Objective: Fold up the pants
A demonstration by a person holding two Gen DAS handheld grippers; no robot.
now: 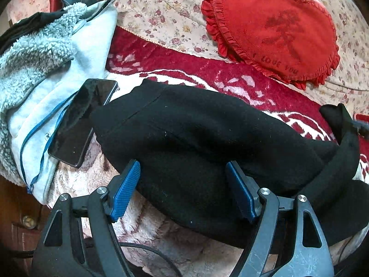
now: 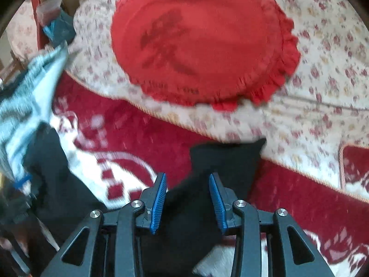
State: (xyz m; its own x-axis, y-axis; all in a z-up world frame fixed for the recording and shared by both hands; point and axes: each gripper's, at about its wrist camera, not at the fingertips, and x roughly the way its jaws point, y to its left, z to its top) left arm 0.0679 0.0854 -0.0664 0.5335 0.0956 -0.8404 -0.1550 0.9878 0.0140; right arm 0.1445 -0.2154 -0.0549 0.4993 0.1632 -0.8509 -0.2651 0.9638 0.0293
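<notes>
Black pants [image 1: 196,138]: bunched lengthwise on red-and-white blanket [image 1: 184,69], partly folded. Left gripper [image 1: 183,173]: jaws wide, straddling near edge of cloth. Right gripper [image 2: 187,185]: jaws part-open, pant fabric between; grip uncertain, view blurred. Phone [image 1: 83,120] touching pants' left end, resting on fleece jacket [image 1: 46,69]. Red heart cushion [image 1: 272,27] beyond.

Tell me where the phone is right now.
In the left wrist view the phone lies left of the black pants, resting partly on the pale blue fleece jacket.
</notes>
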